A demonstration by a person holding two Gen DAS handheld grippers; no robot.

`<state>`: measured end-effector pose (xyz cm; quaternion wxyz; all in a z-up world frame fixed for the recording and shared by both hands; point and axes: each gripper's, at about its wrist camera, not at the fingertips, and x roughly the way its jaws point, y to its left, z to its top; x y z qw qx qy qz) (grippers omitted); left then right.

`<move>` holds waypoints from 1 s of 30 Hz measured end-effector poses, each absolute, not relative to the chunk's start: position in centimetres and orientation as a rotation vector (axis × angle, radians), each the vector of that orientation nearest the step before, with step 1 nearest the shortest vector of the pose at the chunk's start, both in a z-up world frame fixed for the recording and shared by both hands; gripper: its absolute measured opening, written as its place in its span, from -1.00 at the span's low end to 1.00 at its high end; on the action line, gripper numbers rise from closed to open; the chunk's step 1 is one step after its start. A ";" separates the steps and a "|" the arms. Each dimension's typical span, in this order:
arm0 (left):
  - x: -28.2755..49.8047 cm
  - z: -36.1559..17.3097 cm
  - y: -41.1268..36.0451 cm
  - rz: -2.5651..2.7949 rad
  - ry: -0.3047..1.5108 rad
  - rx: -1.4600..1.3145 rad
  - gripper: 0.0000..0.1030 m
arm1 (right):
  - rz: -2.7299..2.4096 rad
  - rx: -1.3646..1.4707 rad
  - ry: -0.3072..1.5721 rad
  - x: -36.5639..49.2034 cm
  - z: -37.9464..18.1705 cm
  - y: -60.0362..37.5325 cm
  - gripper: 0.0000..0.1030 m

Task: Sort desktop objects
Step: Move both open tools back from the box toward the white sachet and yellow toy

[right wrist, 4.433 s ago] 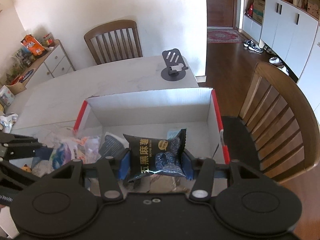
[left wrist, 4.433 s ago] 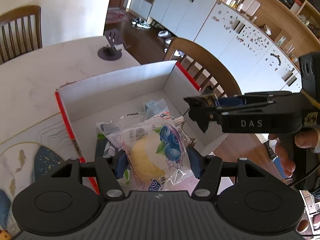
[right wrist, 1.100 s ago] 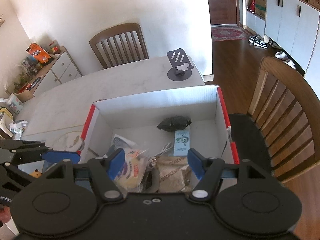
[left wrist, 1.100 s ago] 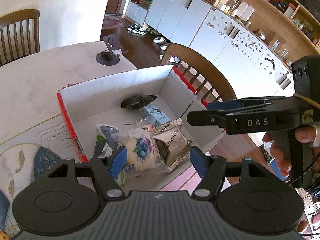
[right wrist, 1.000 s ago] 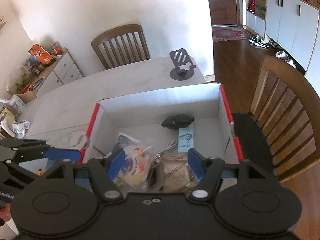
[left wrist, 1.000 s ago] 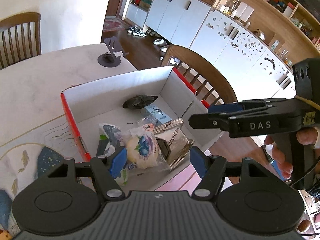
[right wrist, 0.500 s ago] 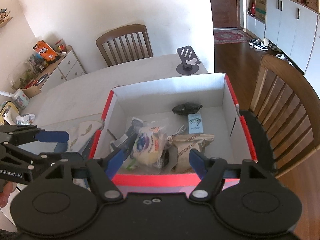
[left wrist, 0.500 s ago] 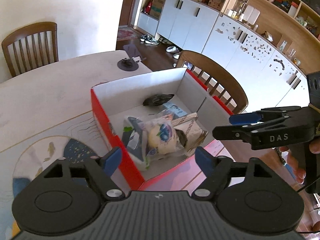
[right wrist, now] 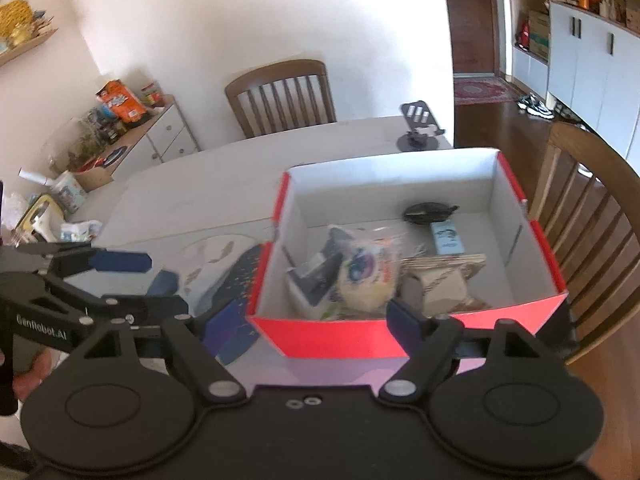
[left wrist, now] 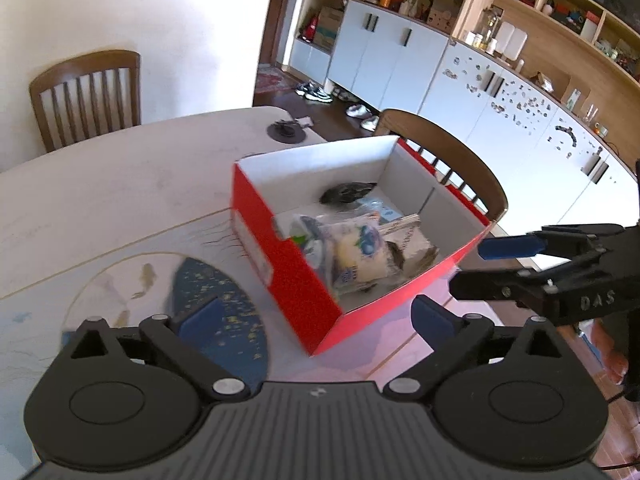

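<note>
Behind the red near wall of the box [right wrist: 420, 342], the lower parts of the snack packs are hidden in the right wrist view, and blur smears their print in both views. On the left of that view the left tool [right wrist: 136, 280] is partly cut off by the frame edge; its jaws have just been opening and stand spread with nothing between them. Beside it a blue mat [right wrist: 240, 276] lies on the pale bench [right wrist: 200, 184], half covered by the tools. The box sits at the bench's right edge, holding a yellow pack [right wrist: 366, 276], a brown pack [right wrist: 440, 280], a small light-blue carton [right wrist: 448, 238] and a dark pack [right wrist: 428, 212] at the back. The right tool [right wrist: 308, 326] has also just been opening; its blue pads are wide apart and empty, short of the box. A phone stand [right wrist: 420, 132] stands at the far bench edge. Wooden chairs [right wrist: 280, 96] flank the bench; white cupboards [left wrist: 400, 60] line the room's right side.
</note>
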<state>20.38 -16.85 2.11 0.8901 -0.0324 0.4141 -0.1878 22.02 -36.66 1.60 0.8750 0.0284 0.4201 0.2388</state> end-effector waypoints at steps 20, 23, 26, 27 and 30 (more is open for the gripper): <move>18.4 0.4 -4.5 -0.271 0.911 -0.122 0.97 | 0.637 -0.022 0.946 15.6 -1.4 -23.4 0.59; 18.5 0.1 -2.6 -0.255 0.921 -0.125 0.97 | 0.637 -0.045 0.947 15.1 -1.8 -21.7 0.61; 18.7 -0.6 -0.7 -0.235 0.935 -0.130 0.97 | 0.652 -0.055 0.961 14.5 -2.7 -19.7 0.62; 18.8 -0.9 0.0 -0.229 0.943 -0.132 0.97 | 0.656 -0.057 0.966 14.3 -3.0 -19.1 0.62; 19.0 -1.8 1.6 -0.214 0.962 -0.137 0.97 | 0.672 -0.066 0.979 13.8 -3.7 -17.3 0.62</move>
